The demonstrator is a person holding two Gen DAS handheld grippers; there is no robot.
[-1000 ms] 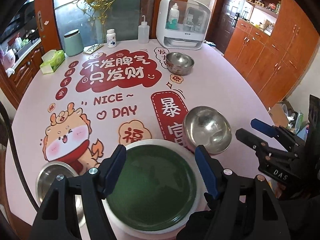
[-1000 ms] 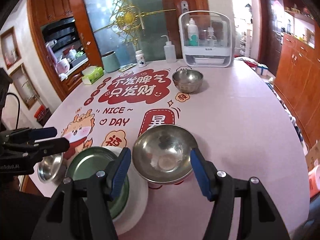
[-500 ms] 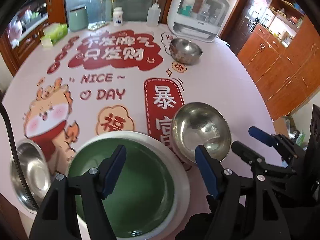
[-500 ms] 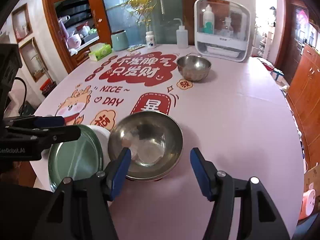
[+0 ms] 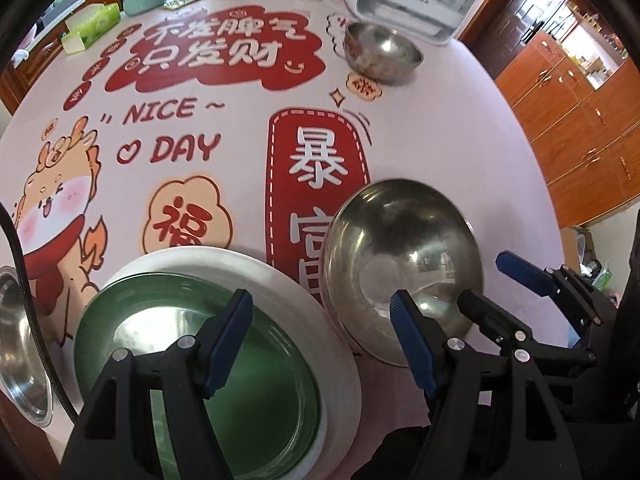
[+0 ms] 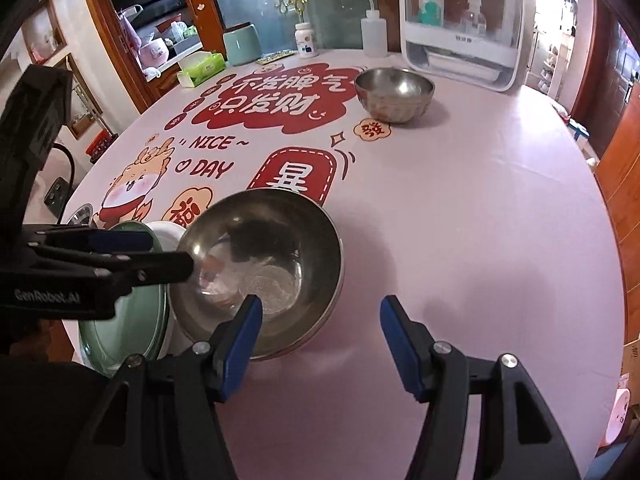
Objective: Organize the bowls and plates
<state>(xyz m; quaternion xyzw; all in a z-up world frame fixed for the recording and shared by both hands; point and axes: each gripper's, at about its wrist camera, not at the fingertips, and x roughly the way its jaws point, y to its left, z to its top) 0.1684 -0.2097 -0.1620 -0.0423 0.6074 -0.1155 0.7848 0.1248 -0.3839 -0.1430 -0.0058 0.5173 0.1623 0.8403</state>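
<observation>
A green plate [image 5: 224, 344] lies on a white plate [image 5: 288, 280] at the table's near edge. A large steel bowl [image 5: 400, 264] stands just right of them. My left gripper [image 5: 320, 340] is open over the plates' right side, one finger above the green plate and one above the bowl's near rim. My right gripper [image 6: 320, 340] is open, its left finger over the big bowl's [image 6: 260, 268] near rim, its right finger over bare table. A second steel bowl [image 6: 394, 94] stands far back. A third steel bowl [image 5: 20, 344] sits at the near left edge.
A white countertop cabinet [image 6: 460, 24] with bottles, a squeeze bottle [image 6: 374, 32], a pill bottle [image 6: 306, 40], a green canister [image 6: 242, 44] and a tissue box [image 6: 200, 68] line the table's far edge. The pink printed tablecloth [image 6: 480, 220] covers the round table. Wooden cupboards stand to the right.
Both grippers have moved forward and lower, closer to the plates and the big bowl. My right gripper has shifted right, so the bowl now sits under its left finger. Nothing was grasped.
</observation>
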